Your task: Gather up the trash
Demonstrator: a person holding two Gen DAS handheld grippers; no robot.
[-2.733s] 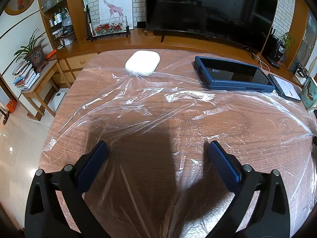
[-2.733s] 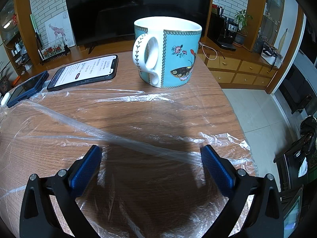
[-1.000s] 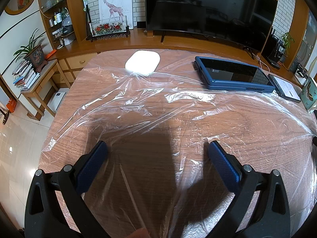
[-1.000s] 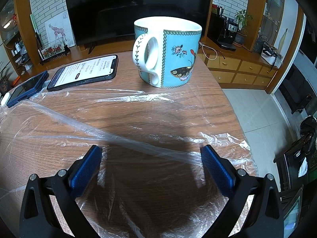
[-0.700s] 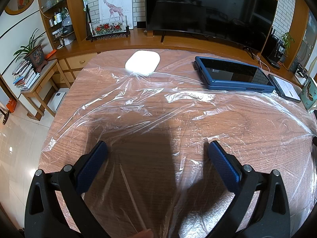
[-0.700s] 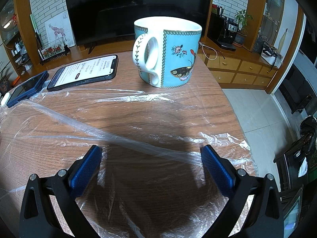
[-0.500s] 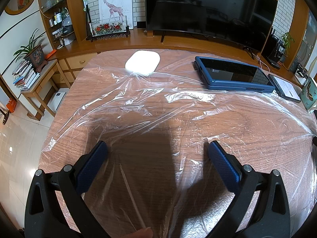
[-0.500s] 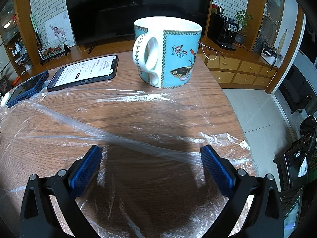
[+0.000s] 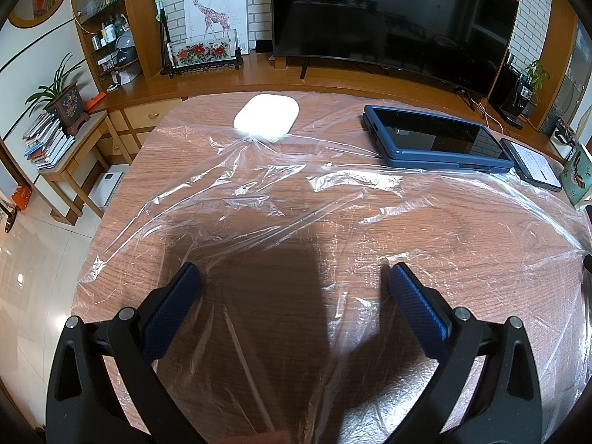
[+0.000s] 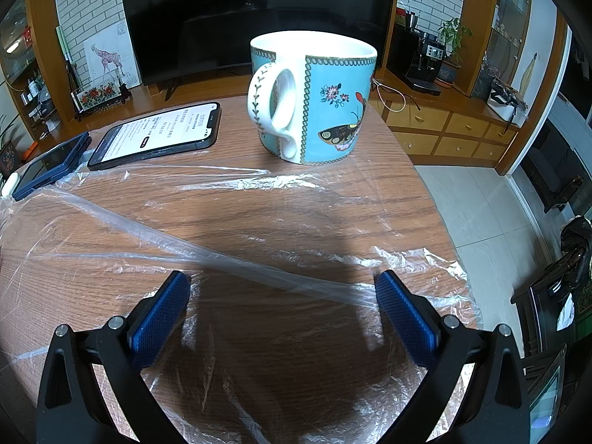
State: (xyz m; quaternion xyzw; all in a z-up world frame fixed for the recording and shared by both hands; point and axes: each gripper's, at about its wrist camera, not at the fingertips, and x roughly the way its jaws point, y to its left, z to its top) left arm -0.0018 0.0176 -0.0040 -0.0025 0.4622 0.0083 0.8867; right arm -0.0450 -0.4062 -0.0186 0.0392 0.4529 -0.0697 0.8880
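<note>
— What covers the bench (image 9: 122, 185)?
— A clear plastic sheet (image 9: 296, 199), crinkled, spread across most of the wood, under both grippers.
— How is the left gripper (image 9: 292, 285) posed?
— Low over the sheet, pointing forward, blue pads spread wide, nothing between them.
— The right gripper (image 10: 281, 288)?
— Same: spread apart above the sheet's edge, a raised fold of plastic crossing between its pads.
— Other things?
— Tablet (image 9: 436, 137), mug (image 10: 314, 100), phone (image 10: 159, 133), white puck (image 9: 266, 116).

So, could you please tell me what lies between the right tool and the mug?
In the right wrist view, only clear plastic film over the wooden table lies between the open right tool and the mug; nothing else sits there.
</note>
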